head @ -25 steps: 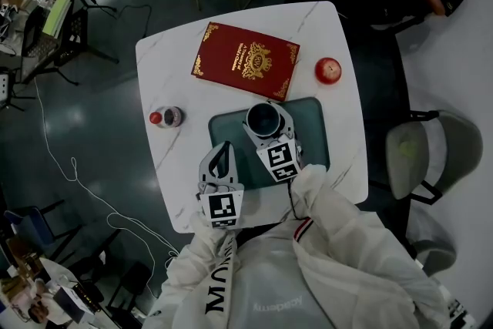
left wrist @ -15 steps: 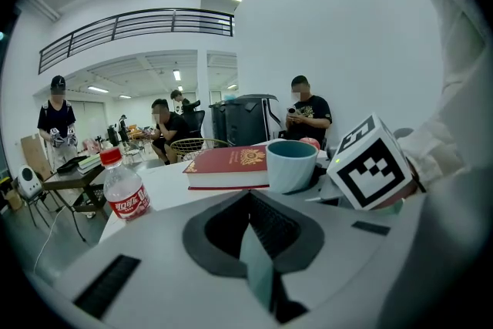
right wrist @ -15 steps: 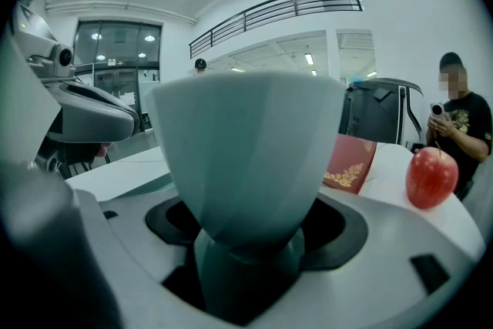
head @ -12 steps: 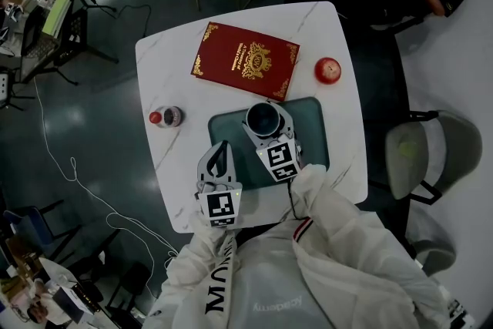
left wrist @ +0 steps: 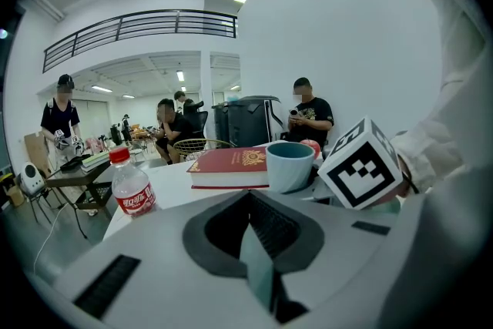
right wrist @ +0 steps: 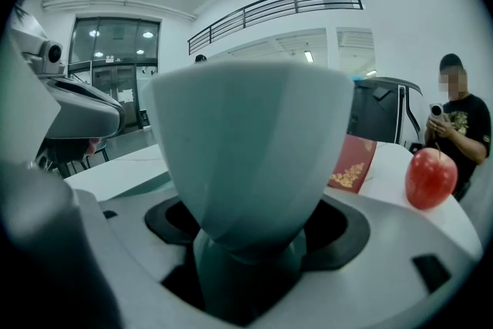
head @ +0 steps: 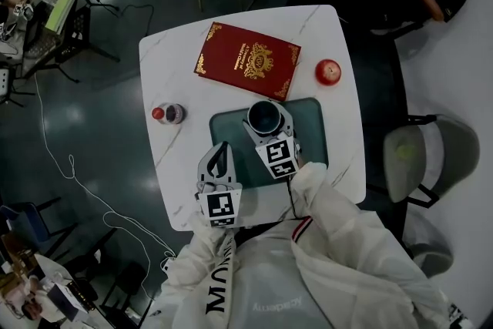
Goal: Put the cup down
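A pale teal cup [head: 264,119] stands upright over the dark teal tray [head: 308,136] in the middle of the white table. My right gripper [head: 266,110] is shut on the cup, one jaw on each side. In the right gripper view the cup [right wrist: 246,142] fills the middle between the jaws. I cannot tell whether its base touches the tray. My left gripper [head: 224,146] rests near the table's front edge, left of the tray, with its jaws together and nothing in them. The left gripper view shows the cup [left wrist: 290,166] ahead to the right.
A red book [head: 246,59] lies beyond the tray. A red apple [head: 328,72] sits at the right edge and a small red-capped bottle [head: 168,114] at the left. A grey chair [head: 427,154] stands right of the table [head: 169,65]. People sit further back.
Only the head view has shifted a little. Both grippers and the cup stay where they were.
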Demonstrator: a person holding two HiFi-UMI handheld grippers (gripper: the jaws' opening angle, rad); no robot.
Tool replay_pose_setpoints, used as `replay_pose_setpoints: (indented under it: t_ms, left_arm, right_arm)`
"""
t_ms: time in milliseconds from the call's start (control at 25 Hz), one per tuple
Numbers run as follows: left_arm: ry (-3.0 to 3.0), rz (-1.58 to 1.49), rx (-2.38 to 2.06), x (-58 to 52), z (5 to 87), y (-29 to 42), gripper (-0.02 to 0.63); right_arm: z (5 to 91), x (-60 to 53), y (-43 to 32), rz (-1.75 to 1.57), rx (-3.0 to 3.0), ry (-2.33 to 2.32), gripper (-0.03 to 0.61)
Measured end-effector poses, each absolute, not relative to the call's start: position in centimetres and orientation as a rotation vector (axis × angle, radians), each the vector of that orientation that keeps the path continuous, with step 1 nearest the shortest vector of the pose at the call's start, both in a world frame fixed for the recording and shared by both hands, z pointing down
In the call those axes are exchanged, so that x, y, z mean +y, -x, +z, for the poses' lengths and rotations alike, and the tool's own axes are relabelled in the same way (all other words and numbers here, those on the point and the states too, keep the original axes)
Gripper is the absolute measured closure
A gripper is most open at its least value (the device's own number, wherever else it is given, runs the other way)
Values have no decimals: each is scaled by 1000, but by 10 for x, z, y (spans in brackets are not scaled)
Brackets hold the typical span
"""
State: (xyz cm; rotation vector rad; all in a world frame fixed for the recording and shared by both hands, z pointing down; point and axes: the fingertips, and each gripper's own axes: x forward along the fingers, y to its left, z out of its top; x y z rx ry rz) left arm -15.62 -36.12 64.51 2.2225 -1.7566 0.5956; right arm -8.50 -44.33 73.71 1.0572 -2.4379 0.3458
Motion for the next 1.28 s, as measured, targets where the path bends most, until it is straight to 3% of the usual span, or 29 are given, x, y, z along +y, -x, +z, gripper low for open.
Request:
replay_pose_setpoints:
  t_ms: [480,1280]
  left_arm:
    - [-2200,600,-1781,-347,640,164,603]
    - [-2206,578,-1783,-297,613,163,603]
  right_arm:
    - [739,-442,89,371,-2444,-1026,154]
    - [720,-411,64,428,-2344,-1007,109]
